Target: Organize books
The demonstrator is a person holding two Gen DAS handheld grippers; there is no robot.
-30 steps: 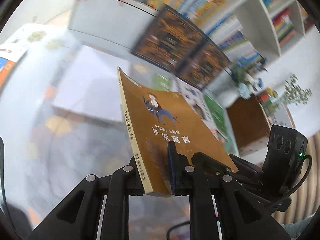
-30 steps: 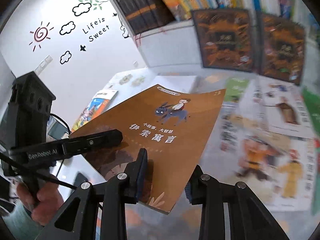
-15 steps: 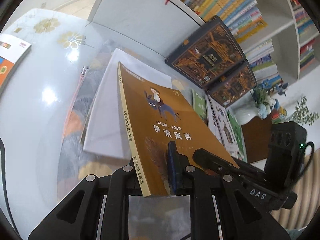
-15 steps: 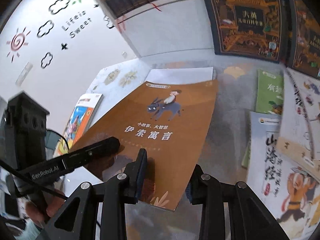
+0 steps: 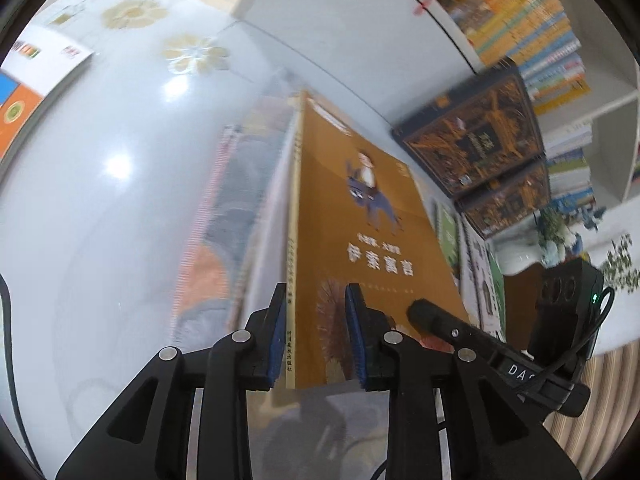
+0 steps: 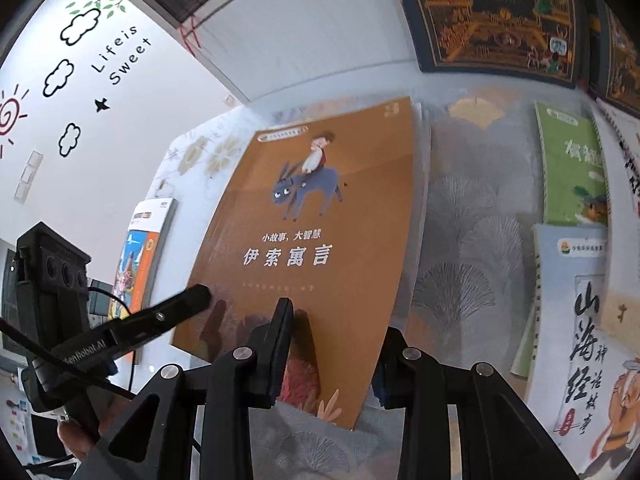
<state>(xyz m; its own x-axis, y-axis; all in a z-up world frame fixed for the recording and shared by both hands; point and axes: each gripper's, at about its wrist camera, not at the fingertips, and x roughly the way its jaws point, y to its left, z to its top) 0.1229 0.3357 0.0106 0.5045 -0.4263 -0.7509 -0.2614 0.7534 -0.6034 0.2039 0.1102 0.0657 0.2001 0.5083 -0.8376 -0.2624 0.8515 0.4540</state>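
A brown book with a boy on a blue donkey (image 5: 360,216) lies nearly flat over a pale book on the table; it also shows in the right wrist view (image 6: 320,240). My left gripper (image 5: 316,328) straddles its spine edge with the jaws parted, the pads (image 5: 354,316) no longer pinching it. My right gripper (image 6: 332,344) is open around the book's near right corner, one finger above the cover and the other below the edge.
A glossy table (image 5: 100,200) with a patterned mat (image 6: 472,220). An orange-blue book (image 6: 138,248) lies at the left. A green book (image 6: 572,168) and illustrated books (image 6: 592,328) lie right. Dark boxed volumes (image 5: 476,136) lean against the bookshelf (image 5: 532,28).
The brown book has come down from a tilted hold to rest on the pale book. My left jaws have parted from their clamp. Both grippers moved forward and lower.
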